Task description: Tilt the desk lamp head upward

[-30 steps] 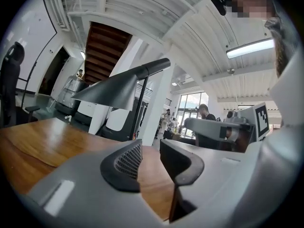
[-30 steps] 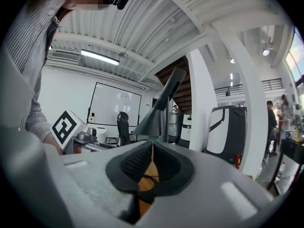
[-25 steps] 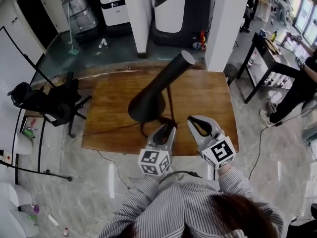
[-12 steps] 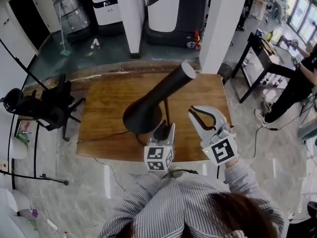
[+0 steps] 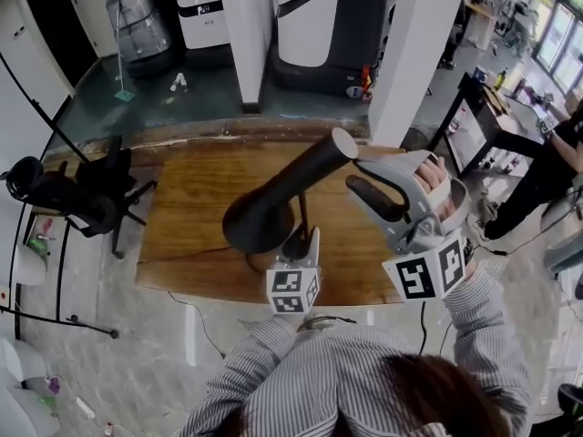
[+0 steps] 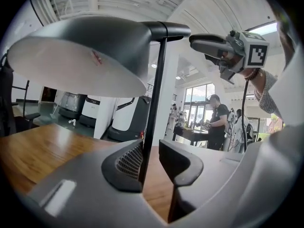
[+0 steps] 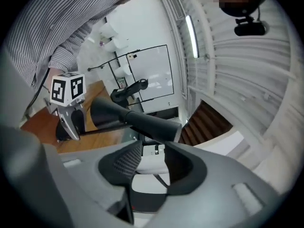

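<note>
Your wooden table [image 5: 182,235], a broad rectangle of warm brown grain, fills the middle of the head view on a pale marbled floor. On it stands the desk lamp. Its matte black head [image 5: 282,194] is a long cone: a wide round shade at the low end nearest you, narrowing to a straight tube with a flat, cut-off tip that points up and away to the right. From below, the shade's inside looks smooth and pale grey.

Your right gripper [image 5: 369,176], in smooth grey plastic with dark curved jaws, is raised just beside the tube's upper tip. Its jaws are opening. Nothing is between them, and the tube lies just beyond their tips.

Your left gripper [image 5: 305,239] sits low under the shade, with its checker-marked cube [image 5: 291,289] towards your striped sleeve [image 5: 310,371]. Its jaws are closing with the lamp's stem [image 6: 154,103] between them. The stem, a thin, straight black rod, stands upright. It runs along the edge of the ribbed left pad [image 6: 129,161], and a gap shows between it and the smooth right-hand jaw, so the rod is not yet clamped.
</note>
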`<move>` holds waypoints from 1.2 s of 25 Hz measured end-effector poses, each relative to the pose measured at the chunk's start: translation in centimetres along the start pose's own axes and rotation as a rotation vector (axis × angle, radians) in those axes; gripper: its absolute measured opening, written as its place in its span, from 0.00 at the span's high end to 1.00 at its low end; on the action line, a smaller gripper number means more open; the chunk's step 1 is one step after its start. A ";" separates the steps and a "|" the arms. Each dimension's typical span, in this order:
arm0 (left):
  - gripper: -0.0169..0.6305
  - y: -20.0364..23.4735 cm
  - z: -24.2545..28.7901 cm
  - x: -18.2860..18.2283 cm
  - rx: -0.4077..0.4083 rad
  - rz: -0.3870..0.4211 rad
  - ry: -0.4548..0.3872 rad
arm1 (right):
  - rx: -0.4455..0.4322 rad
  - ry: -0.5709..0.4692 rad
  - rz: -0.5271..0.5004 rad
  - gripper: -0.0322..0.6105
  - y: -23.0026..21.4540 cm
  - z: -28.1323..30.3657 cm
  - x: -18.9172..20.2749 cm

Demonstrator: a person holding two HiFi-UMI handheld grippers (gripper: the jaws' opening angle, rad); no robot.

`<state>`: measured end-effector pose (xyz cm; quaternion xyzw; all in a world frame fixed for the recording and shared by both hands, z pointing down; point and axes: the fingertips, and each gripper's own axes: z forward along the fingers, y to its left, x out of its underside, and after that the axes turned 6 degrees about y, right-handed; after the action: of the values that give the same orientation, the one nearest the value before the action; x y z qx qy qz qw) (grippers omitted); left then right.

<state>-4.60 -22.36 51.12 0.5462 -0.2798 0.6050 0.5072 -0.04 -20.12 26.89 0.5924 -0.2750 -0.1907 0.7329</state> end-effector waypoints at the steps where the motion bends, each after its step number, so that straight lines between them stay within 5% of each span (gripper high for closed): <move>1: 0.84 0.2 0.0 0.0 -0.006 -0.002 0.001 | -0.002 0.003 -0.046 0.73 -0.3 0.1 -0.1; 5: 0.90 0.7 -0.1 0.1 -0.012 -0.013 0.001 | -0.052 0.021 -0.214 0.73 -0.4 0.0 0.1; 14: 0.90 0.9 -0.2 0.2 -0.019 -0.023 -0.007 | -0.001 0.003 -0.316 0.69 -2.5 -0.2 -0.7; 18: 0.91 0.8 -0.1 0.1 -0.024 -0.029 -0.008 | -0.038 -0.001 -0.404 0.57 -2.6 1.0 -1.2; 30: 0.90 0.6 0.1 -0.1 -0.023 -0.037 -0.003 | -0.121 -0.011 -0.597 0.56 -2.6 3.2 -1.9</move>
<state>-5.10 -22.66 51.16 0.5464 -0.2774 0.5915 0.5241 -3.41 -22.05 24.53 0.6013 -0.0809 -0.4167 0.6769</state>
